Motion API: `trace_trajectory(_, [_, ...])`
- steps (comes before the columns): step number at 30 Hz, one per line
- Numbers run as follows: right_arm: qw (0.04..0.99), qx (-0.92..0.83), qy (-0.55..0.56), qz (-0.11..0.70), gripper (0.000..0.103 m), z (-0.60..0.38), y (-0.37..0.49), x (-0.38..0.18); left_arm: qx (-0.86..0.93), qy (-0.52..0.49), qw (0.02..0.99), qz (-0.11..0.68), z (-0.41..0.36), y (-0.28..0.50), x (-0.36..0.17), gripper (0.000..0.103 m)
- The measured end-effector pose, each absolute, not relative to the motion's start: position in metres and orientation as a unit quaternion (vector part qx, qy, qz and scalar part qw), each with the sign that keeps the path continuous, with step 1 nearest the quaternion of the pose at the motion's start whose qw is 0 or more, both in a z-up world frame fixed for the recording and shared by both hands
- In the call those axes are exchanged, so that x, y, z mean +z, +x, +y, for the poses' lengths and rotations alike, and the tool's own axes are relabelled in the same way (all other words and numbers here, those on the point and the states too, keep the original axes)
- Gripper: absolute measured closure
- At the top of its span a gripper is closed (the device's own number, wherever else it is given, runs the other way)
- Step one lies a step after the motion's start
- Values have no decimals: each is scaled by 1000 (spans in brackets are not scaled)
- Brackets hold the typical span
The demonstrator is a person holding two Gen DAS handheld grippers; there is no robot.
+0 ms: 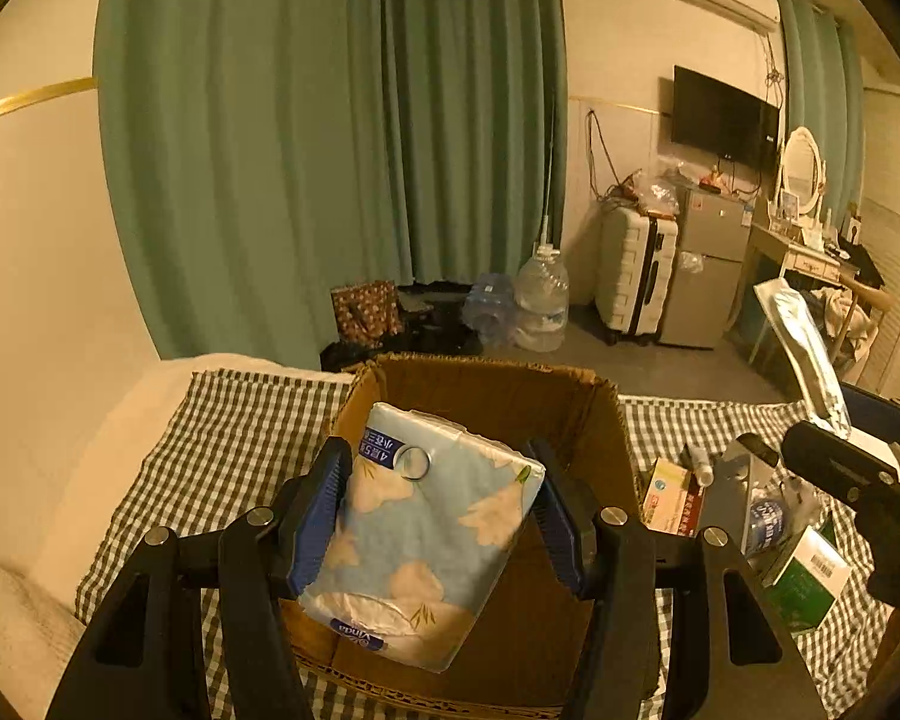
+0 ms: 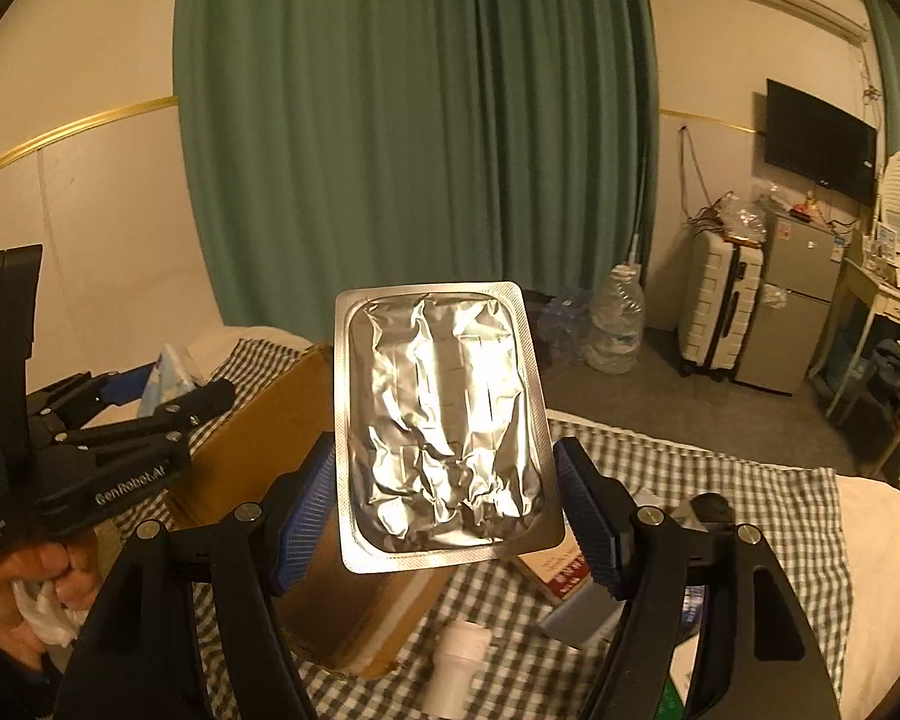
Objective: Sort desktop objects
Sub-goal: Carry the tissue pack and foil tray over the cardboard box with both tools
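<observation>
Only the left wrist view looks down into the cardboard box (image 1: 492,402), where the left gripper (image 1: 435,516) clamps a blue tissue pack (image 1: 426,534) over the opening. From the right wrist view the box (image 2: 270,420) shows just an outer wall, largely hidden behind a silver foil pouch (image 2: 444,426) that the right gripper (image 2: 450,516) pinches by its side edges, well above the checked cloth (image 2: 720,480). Small items beneath, a white bottle (image 2: 459,660) among them, are blurred.
</observation>
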State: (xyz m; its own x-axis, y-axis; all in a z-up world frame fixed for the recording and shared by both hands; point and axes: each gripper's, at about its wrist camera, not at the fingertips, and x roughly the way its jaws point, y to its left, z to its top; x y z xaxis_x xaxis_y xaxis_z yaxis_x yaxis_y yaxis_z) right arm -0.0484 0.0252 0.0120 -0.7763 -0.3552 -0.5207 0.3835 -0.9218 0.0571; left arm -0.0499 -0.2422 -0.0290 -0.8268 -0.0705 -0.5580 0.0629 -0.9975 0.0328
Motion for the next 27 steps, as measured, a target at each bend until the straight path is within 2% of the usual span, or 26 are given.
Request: trace_trajectory(27, [225,-904,360,55,32,-41,-123,-58,-909,412,59,26,-258,-107,-103,43])
